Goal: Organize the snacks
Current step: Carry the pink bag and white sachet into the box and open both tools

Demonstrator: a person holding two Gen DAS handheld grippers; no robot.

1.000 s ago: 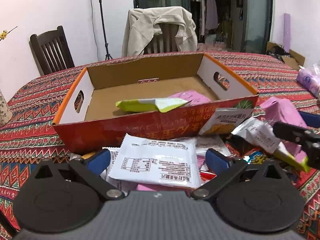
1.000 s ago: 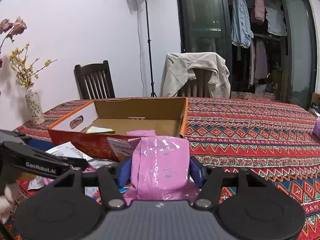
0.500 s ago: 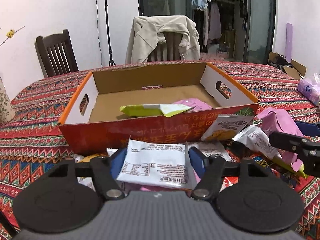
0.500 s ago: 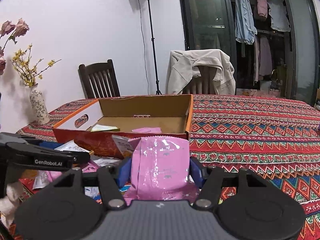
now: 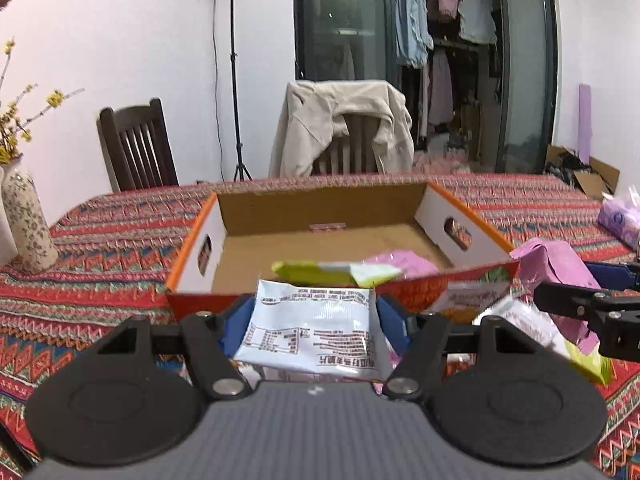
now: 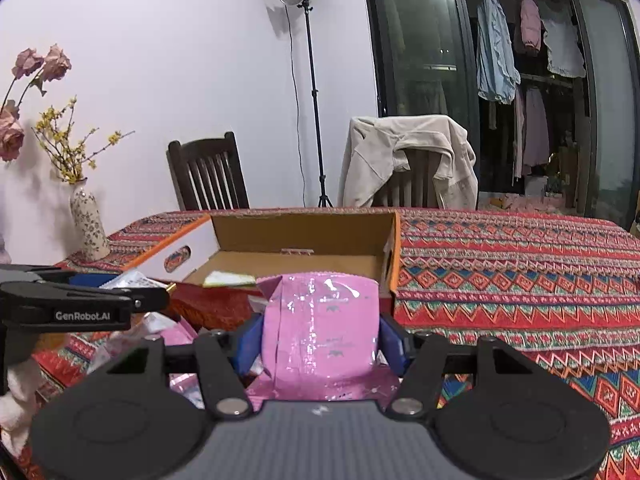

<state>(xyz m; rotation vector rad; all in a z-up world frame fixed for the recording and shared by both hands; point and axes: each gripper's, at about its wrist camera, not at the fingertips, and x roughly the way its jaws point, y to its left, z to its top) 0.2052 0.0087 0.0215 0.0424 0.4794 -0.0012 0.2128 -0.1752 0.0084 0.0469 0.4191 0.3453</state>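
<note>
1. We see the left gripper (image 5: 314, 322) with its jaws clenched on a white snack packet (image 5: 310, 332), blue pads pressing both side edges. The packet lies flat, its wide side across the jaws, top edge pointing ahead.
2. Right gripper (image 6: 320, 340): jaws clamped on a pink snack pouch (image 6: 320, 328) standing upright between the pads.
3. Loose packets (image 5: 472, 300) lie on the table between both grippers and the near wall of the cardboard box (image 5: 472, 284).
4. We judge the box lies straight ahead of the left jaws, just past that red near wall; the left packet looks nearer to it than the pink pouch, which faces the box's near right corner.
5. Inside, a green packet (image 5: 320, 271) and a pink one (image 5: 404, 265) sit along the near wall; the floor behind them is open.
6. Far wall and both side walls stand upright; we would clear the near rim first.
</note>
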